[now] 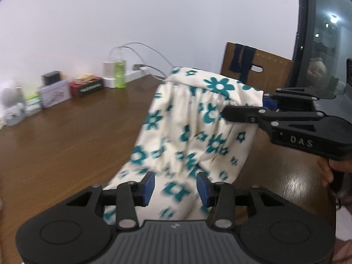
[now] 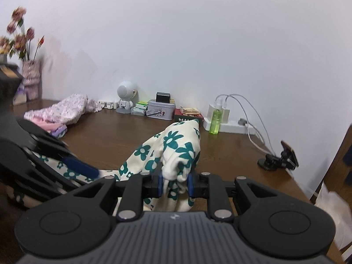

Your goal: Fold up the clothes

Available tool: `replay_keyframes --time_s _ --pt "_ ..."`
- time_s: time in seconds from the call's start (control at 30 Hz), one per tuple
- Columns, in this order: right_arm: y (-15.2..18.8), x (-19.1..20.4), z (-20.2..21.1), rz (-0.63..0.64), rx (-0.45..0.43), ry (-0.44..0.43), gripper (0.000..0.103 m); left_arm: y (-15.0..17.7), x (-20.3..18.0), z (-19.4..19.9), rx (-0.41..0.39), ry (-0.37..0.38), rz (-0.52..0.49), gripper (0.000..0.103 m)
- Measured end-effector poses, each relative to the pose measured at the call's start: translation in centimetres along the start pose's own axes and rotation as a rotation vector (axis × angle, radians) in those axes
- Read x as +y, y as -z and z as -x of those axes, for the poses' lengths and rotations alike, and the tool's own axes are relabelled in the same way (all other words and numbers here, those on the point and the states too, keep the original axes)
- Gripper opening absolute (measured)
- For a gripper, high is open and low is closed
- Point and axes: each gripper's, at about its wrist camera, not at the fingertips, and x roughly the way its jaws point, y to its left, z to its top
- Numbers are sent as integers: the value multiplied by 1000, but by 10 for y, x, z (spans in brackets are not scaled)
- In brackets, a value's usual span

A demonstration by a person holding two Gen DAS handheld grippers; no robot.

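Here: mid-fold, garment lifted by your right gripper [image 2: 175, 184].
Its pads are clamped narrow on a bunched edge of the floral garment [image 1: 187, 127], which hangs above the table [image 1: 72, 132] w/ the lower part trailing twd you; your left gripper [image 1: 175, 186] stands part-open, cloth between the pads but not pinched. Next, prob.: close left on a free edge, spread, lay flat.

L gripper [image 1: 175, 186] jaws apart, gripping nothing; R gripper [image 2: 175, 186] jaws clamped, raised.
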Motion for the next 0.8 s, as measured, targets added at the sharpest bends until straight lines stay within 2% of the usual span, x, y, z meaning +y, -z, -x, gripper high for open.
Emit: replay_keyframes --time_s 0.17,0.3,0.47,0.8 --pt "-6 23 2 122 -18 14 19 19 17 25 33 -100 -7 40" --pt "-10 46 5 221 -32 15 19 31 21 19 97 -88 -14 38" --pt "-12 75 8 329 -46 -12 19 36 23 20 85 -60 8 38" --pt "0 123 4 561 -28 -151 19 41 29 23 60 -20 23 38"
